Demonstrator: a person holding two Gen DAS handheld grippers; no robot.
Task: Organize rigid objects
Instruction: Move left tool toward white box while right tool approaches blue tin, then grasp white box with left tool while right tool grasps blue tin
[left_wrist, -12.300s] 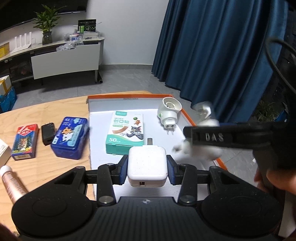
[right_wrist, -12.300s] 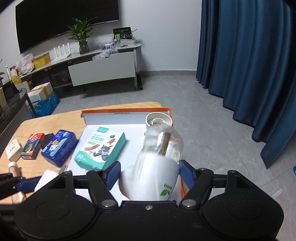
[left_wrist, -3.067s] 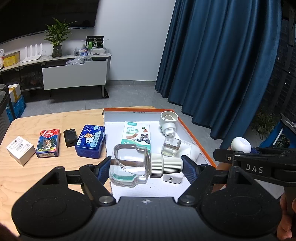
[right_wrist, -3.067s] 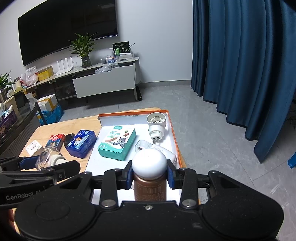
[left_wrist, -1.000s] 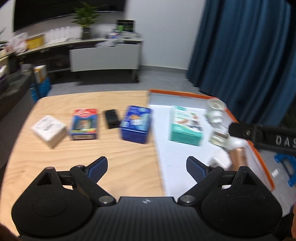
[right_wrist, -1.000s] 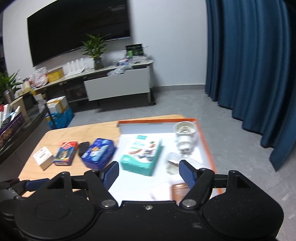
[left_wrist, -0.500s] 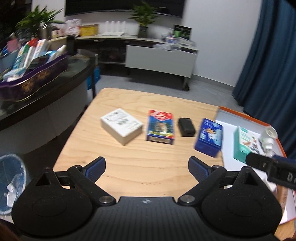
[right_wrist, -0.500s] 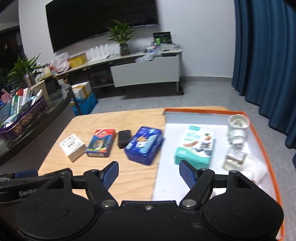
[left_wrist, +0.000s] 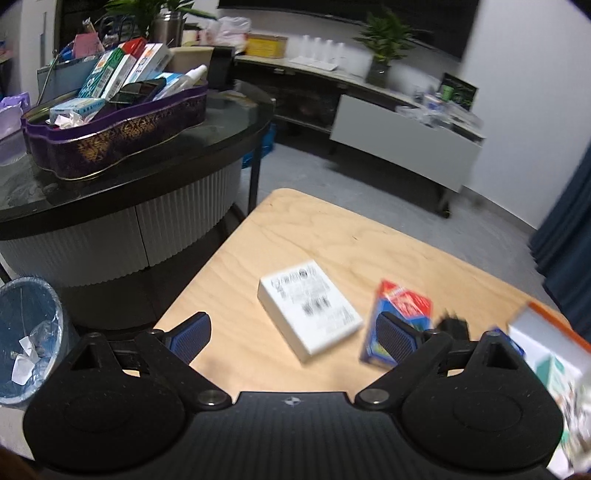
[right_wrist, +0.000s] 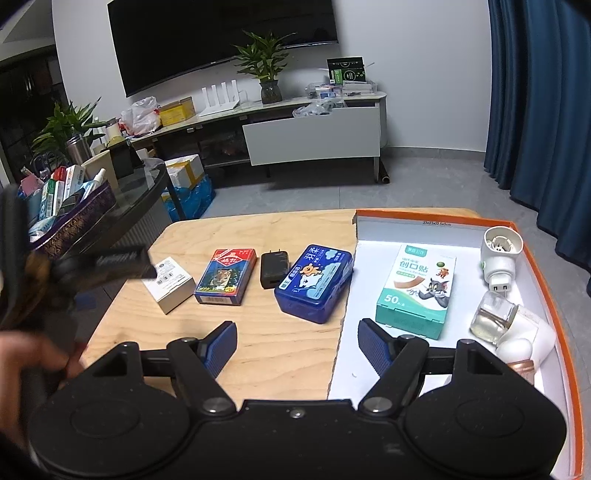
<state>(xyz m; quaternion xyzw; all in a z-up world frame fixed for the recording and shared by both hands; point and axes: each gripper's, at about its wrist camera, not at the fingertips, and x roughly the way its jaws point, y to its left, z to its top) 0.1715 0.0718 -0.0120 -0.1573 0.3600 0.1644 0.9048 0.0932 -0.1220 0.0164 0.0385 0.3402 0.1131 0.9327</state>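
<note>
White box lies between open left tool pads.

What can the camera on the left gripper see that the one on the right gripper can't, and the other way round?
Only the left wrist view shows the blue waste bin on the floor. Only the right wrist view shows the television and the blue tin clearly, plus the plug-in device in the orange-edged tray. Both show the white box, the red card box and the wooden table.
</note>
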